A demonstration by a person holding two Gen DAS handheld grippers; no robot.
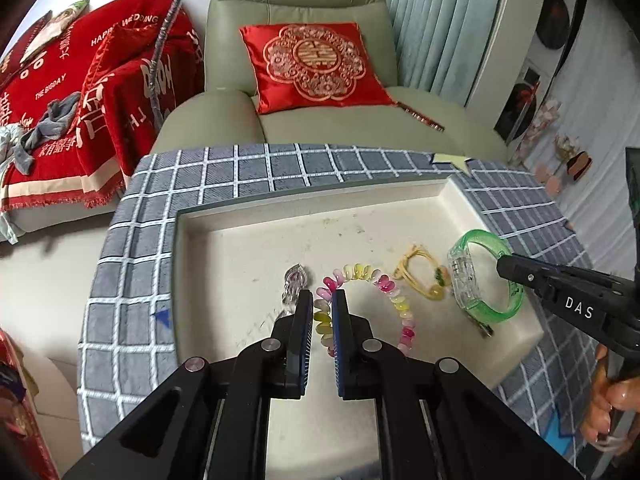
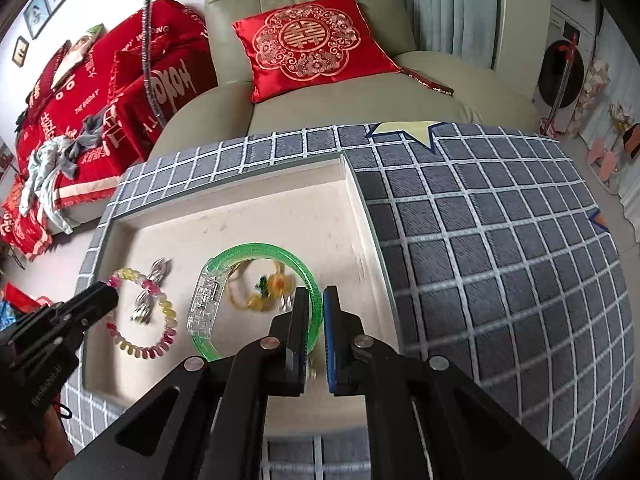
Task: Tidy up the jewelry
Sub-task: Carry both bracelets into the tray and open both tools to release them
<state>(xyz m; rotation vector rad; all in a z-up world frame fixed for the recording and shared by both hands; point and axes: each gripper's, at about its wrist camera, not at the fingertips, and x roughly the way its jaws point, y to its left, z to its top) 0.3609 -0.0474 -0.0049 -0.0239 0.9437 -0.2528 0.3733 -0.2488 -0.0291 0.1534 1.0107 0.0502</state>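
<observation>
A cream tray lies on a grey checked cloth. My left gripper is shut on a pink and yellow beaded bracelet, whose beads sit between the pads. In the right wrist view, the left gripper holds that beaded bracelet at its left side. My right gripper is shut on the rim of a green bangle with a clear clasp. From the left wrist view the right gripper pinches the bangle at its right side. A yellow cord bracelet and a silver ornament lie in the tray.
The grey checked cloth covers the table around the tray. Beyond it stands a green armchair with a red cushion. A red blanket covers a sofa at the left. A hand holds the right gripper's handle.
</observation>
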